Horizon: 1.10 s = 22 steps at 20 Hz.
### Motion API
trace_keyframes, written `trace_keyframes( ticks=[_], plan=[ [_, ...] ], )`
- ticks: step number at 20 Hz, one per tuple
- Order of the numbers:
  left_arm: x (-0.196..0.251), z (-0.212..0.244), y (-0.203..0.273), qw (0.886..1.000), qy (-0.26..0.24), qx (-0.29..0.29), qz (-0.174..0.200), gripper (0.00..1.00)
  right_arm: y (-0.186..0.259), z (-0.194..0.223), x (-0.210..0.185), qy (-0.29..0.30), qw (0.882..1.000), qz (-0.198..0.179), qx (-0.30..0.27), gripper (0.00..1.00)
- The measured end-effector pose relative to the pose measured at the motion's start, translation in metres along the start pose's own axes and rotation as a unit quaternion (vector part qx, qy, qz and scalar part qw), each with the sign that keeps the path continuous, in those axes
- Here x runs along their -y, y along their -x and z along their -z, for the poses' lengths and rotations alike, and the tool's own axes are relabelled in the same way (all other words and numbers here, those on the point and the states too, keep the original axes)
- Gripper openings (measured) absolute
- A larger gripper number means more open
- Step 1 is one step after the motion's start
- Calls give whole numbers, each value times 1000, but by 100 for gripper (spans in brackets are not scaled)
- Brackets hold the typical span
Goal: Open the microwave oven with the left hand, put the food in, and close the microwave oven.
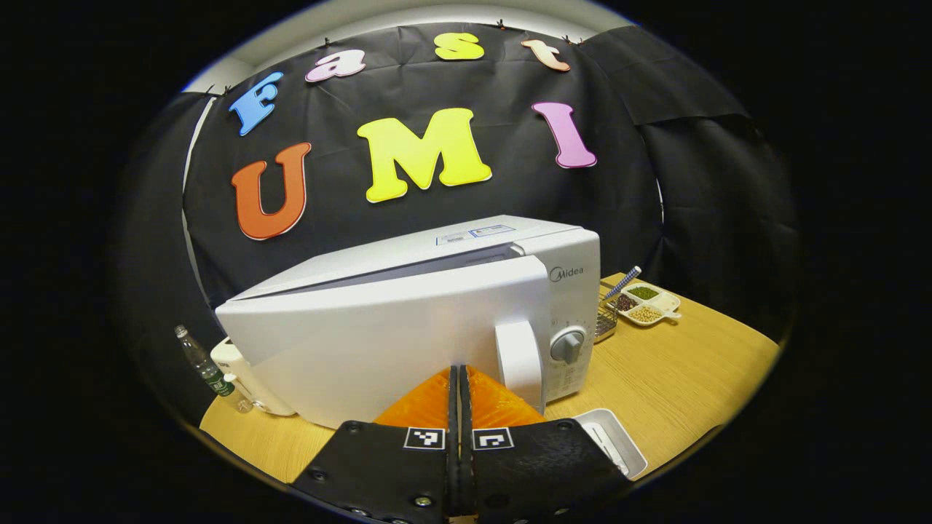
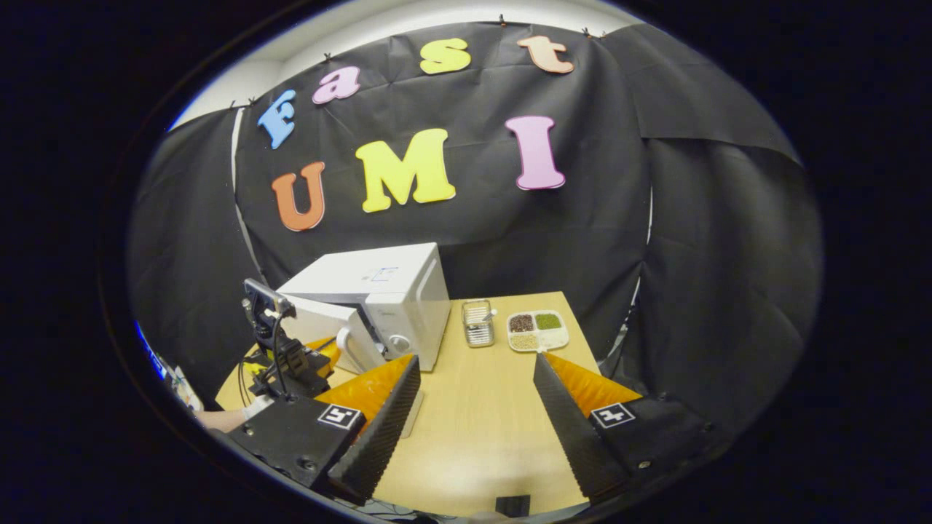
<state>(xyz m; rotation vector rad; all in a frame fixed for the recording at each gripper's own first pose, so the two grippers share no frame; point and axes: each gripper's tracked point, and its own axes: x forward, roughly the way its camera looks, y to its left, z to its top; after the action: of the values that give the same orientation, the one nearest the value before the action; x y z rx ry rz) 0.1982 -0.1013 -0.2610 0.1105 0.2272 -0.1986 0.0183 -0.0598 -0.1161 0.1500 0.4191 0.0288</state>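
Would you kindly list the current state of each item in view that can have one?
White microwave oven: door ajar, swung partly out at the handle side.
Left gripper: shut, empty, just before the door.
Right gripper: open, empty, above the wooden table.
White divided dish of beans: filled, on the table.
Clear plastic bottle: upright, capped.
White rectangular tray: flat on the table.
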Motion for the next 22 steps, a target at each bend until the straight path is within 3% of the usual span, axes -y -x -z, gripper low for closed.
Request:
trace_keyframes(
  ticks=[1, 15, 17, 18, 22],
  plan=[
    [0, -2, -5, 1000, 2, 1, -3, 0, -3, 0, 4, 0, 1000, 1, -1, 91],
    [2, -12, -34, 1000, 8, 10, -22, 0, -22, 1, 8, 6, 1000, -13, -12, 90],
    [3, -11, -32, 999, 19, -1, -29, 0, -21, 3, 2, 10, 1000, -19, -13, 91],
    [3, -7, -32, 999, 17, -9, -30, 0, -20, 1, 0, 13, 1000, -21, -11, 100],
    [-4, 4, -17, 998, 18, -31, -54, 0, -21, -1, 0, 29, 999, -24, 1, 100]
  ],
)
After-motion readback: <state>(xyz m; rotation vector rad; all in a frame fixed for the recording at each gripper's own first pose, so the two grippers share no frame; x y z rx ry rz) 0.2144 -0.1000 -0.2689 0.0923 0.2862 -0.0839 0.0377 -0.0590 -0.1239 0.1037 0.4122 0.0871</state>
